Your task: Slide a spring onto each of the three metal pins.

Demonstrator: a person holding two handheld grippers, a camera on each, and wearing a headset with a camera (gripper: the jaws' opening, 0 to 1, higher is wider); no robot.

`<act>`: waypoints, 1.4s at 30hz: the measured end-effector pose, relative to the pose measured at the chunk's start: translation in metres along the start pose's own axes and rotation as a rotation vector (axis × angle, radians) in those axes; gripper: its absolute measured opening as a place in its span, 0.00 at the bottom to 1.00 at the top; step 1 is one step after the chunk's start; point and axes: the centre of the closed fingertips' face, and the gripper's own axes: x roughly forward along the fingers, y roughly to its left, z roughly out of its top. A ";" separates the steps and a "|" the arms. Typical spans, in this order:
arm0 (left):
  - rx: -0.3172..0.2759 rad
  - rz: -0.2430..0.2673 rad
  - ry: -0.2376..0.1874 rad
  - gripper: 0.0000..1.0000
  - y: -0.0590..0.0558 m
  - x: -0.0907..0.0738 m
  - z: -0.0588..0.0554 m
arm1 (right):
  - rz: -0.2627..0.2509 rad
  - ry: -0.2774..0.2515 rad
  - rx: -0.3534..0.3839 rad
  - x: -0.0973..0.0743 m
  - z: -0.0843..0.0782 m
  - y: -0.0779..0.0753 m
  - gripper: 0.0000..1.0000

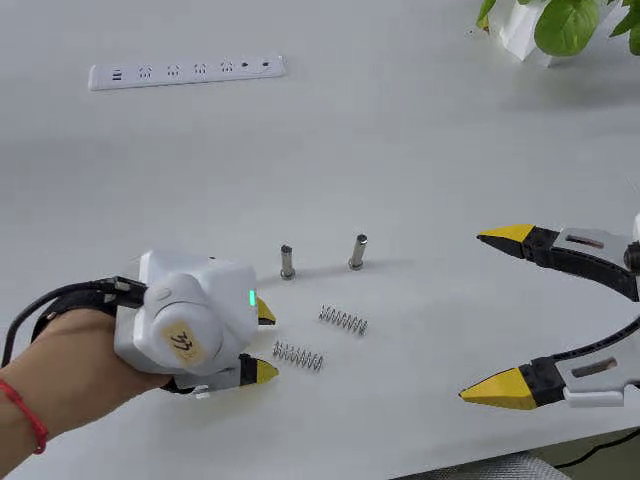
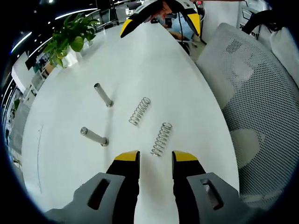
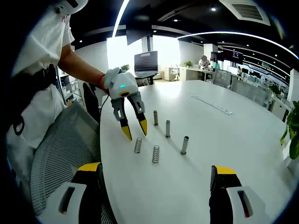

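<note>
Two bare metal pins stand upright on the white table. Two springs lie flat just in front of them. My left gripper is open, its yellow tips just short of the nearer spring, with nothing between them; the other spring lies further ahead. In the right gripper view a third pin stands beyond the left gripper and looks ribbed, as if it carries a spring. My right gripper hangs wide open and empty to the right, well apart from the pins.
A white power strip lies at the far left of the table. A potted plant stands at the far right corner. The table's near edge is close below the grippers, with a mesh chair beyond it.
</note>
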 end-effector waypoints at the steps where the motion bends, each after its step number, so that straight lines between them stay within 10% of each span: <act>1: 0.014 0.002 0.009 0.22 0.000 0.002 -0.001 | -0.002 0.002 0.002 0.000 -0.001 0.000 0.95; 33: 0.132 -0.043 0.151 0.08 -0.002 0.013 -0.004 | -0.032 -0.008 0.023 -0.004 -0.006 -0.002 0.90; 42: 0.082 -0.073 0.160 0.07 -0.006 0.013 -0.004 | -0.035 -0.013 0.025 -0.004 -0.004 -0.001 0.90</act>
